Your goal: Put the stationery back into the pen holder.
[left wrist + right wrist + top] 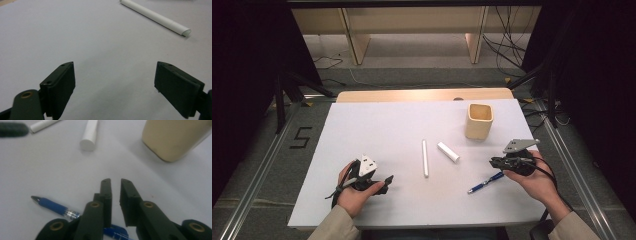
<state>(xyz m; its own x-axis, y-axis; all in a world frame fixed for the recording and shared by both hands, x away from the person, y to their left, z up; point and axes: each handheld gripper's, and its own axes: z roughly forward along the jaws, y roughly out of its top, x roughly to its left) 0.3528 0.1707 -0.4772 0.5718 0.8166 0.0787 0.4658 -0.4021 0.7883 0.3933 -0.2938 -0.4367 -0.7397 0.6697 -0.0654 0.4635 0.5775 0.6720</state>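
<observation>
Right gripper (115, 202), nearly closed, hovers over blue pen (53, 206).

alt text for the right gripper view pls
The right gripper hangs nearly shut, with nothing between its jaws, just above a blue pen on the white table. Beyond lie a short white tube, a thinner one and a beige cup.

Colours on the white desk (362, 130)

Blue pen (485, 182) with clear, silver-tipped front; long white tube (425, 158); short white cylinder (448, 151); plain beige cup (479, 121). Both grippers, left (384, 184) and right (493, 161), are black with grey top plates. Desk's far edge shows pale wood.
</observation>
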